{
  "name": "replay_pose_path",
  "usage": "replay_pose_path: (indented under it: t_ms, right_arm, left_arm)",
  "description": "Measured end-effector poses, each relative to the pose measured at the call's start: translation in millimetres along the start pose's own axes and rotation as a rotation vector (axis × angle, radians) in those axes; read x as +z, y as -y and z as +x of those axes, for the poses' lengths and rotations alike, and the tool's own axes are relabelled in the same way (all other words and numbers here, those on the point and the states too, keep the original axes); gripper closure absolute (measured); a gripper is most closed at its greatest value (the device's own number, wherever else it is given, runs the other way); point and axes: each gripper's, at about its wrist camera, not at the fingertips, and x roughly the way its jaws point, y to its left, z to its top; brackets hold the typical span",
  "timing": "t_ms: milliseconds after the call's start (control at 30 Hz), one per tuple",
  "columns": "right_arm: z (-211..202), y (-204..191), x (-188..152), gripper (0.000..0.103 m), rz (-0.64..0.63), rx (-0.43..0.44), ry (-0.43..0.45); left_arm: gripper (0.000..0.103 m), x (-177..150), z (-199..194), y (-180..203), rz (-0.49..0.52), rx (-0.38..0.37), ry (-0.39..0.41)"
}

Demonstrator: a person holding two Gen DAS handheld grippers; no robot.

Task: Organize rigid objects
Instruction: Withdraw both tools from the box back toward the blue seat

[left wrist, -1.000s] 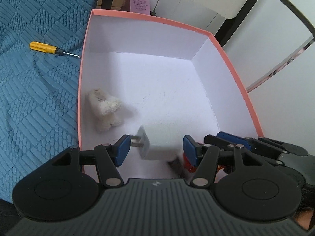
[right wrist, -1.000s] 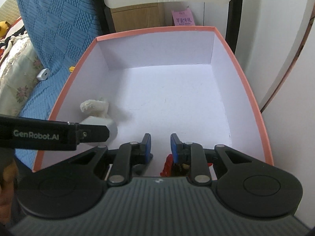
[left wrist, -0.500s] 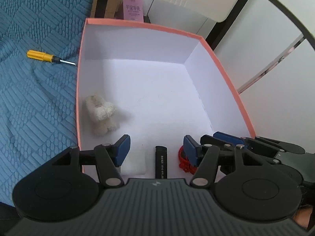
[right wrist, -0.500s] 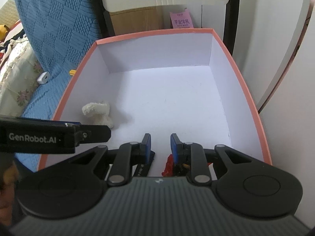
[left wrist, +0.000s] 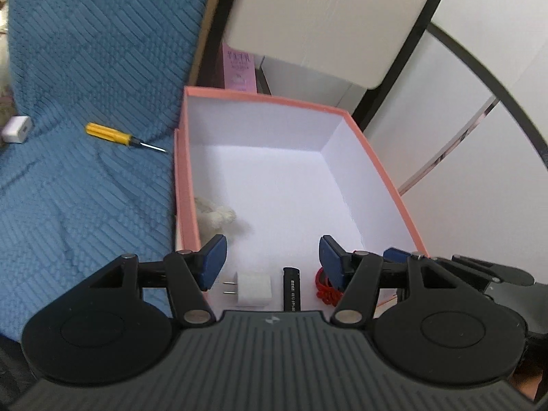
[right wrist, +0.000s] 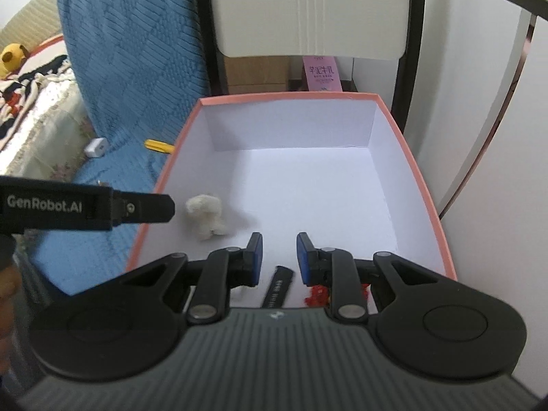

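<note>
A pink-rimmed white box (left wrist: 376, 167) (right wrist: 424, 185) holds a white plug adapter (left wrist: 253, 289), a black stick (left wrist: 291, 287) (right wrist: 279, 286), a red trinket (left wrist: 325, 286) (right wrist: 316, 296) and a white plush toy (left wrist: 215, 214) (right wrist: 205, 217). My left gripper (left wrist: 272, 262) is open and empty above the box's near end. My right gripper (right wrist: 279, 258) is open with a narrow gap, empty, above the black stick. A yellow screwdriver (left wrist: 116, 135) (right wrist: 156, 145) and a white charger (left wrist: 15, 130) (right wrist: 96, 147) lie on the blue cover.
The blue quilted cover (left wrist: 68, 171) lies left of the box. A white chair back (right wrist: 308, 10) and a pink carton (right wrist: 322, 73) stand behind it. White cabinet panels are on the right. A yellow plush (right wrist: 12, 56) lies far left.
My left gripper let go of the white plug adapter, which now lies on the box floor, then lifted and pulled back. My right gripper rose and opened a little.
</note>
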Motion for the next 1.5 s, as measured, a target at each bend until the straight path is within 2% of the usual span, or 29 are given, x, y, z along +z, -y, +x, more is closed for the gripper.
replay_pose_path:
  t_ms: [467, 833, 1233, 1500]
  right_arm:
    - [-64.9, -57.1, -13.4, 0.078, -0.009, 0.015, 0.086]
    - [-86.2, -112.7, -27.8, 0.078, -0.023, 0.051, 0.120]
    - [-94.7, -154.5, -44.7, 0.078, -0.023, 0.072, 0.126]
    - [-80.8, -167.9, -46.5, 0.078, -0.045, 0.073, 0.122]
  left_arm:
    - [0.037, -21.6, -95.4, -45.1, -0.019, 0.023, 0.107]
    - [0.037, -40.2, -147.4, -86.6, -0.001, 0.047, 0.163]
    - [0.037, -64.2, -178.2, -124.5, -0.013, 0.078, 0.194]
    - [0.034, -66.4, -174.9, -143.2, -0.034, 0.107, 0.217]
